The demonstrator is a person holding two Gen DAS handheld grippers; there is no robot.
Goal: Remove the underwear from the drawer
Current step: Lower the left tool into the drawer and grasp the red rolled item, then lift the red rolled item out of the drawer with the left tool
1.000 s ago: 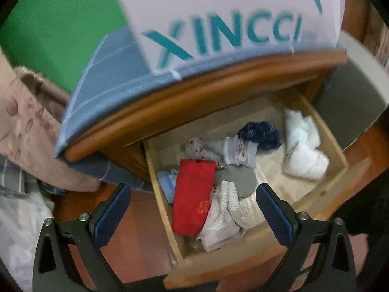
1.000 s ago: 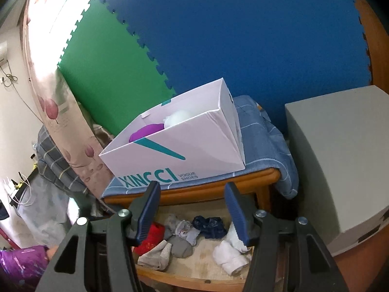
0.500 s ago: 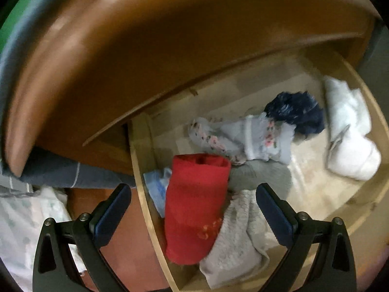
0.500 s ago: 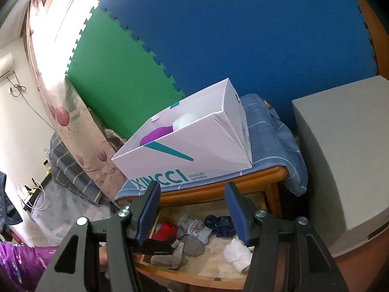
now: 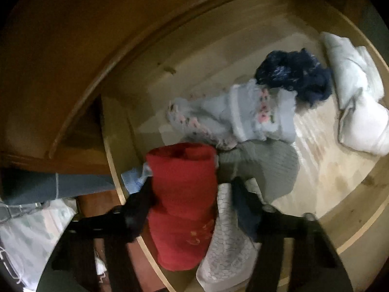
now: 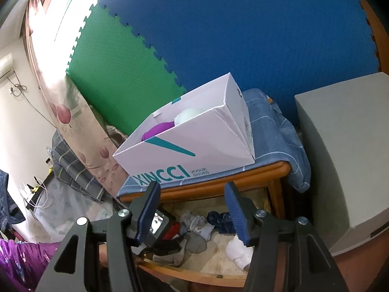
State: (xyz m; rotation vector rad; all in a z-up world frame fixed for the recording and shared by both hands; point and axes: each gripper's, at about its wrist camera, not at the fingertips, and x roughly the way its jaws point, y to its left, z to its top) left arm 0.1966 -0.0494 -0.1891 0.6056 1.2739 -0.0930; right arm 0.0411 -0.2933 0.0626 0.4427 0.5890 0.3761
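The drawer is pale, unvarnished-looking wood with a matt, stained bottom, while the cabinet frame at its ten o'clock is darker wood with a smooth, slightly shiny varnish. Inside lie soft cloths: a red knitted-looking roll, a white piece with a honeycomb weave at its three o'clock, and a ribbed grey one. In the right wrist view, the white shoebox is smooth cardboard on a blue woven cloth, backed by matt foam mats.
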